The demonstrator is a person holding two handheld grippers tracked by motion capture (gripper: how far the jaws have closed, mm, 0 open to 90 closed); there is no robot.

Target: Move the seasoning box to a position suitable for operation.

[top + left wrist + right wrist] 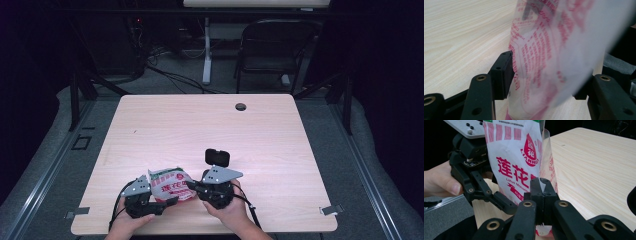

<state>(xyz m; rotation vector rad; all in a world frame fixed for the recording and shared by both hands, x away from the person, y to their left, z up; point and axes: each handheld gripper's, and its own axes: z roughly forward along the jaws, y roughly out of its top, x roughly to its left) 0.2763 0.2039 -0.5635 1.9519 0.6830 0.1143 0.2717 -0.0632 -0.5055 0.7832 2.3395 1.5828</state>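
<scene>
Two grippers are meeting over one packet (170,186) near the table's (210,125) six o'clock edge. The right gripper (541,187) is clamping the packet's lower edge, jaws pressed together on the film. The left gripper (544,75) is standing at the packet's nine o'clock side with its jaws spread apart; the film is hanging between them, brushing one pad, unpinched. From twelve round to three o'clock the pale wood is lying bare, giving wide room. A chair (272,47) is standing beyond the far edge on grey floor.
</scene>
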